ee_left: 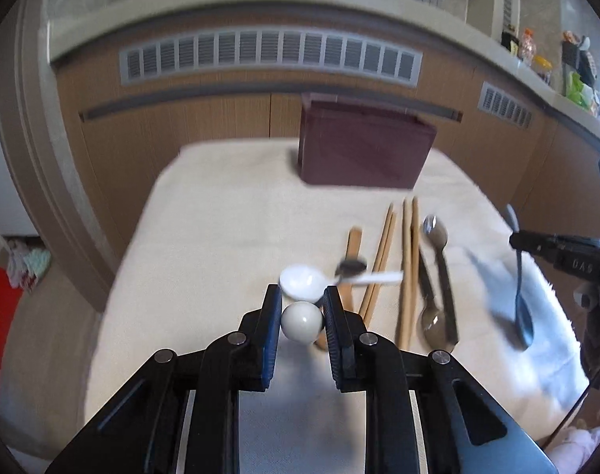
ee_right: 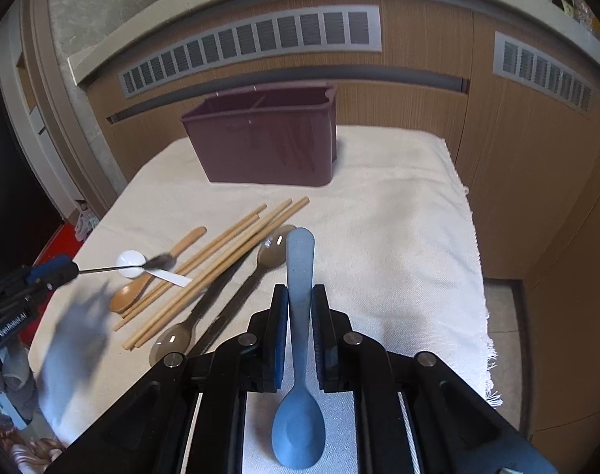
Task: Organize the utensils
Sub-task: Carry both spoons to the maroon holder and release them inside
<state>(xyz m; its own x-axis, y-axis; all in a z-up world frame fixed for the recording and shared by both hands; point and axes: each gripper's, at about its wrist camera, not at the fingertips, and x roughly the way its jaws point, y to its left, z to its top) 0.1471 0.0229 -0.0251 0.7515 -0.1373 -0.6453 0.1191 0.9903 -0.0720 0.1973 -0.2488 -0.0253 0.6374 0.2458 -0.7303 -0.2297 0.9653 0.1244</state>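
A desk covered with a pale cloth stands before wooden cabinets with vent grilles, and a maroon box sits at its far edge.

In the left wrist view, the left hand-held gripper is closed narrowly on a round white knob, judged to be the handle end of the small metal spoon. That spoon's bowl is blurred, just above a white spoon and beside the chopsticks. A slip or swivel is likely, since only a round end is pinched. The lying pieces could also be knocked by the dangling bowl.

In the right wrist view, the right hand-held gripper is clamped on the handle of a blue spoon. The spoon's bowl points back towards the camera and its handle tip towards the box, which stands well apart beyond. Dividers are seen inside the box. The box rim could be struck by the long handle if it is lowered at a slant.
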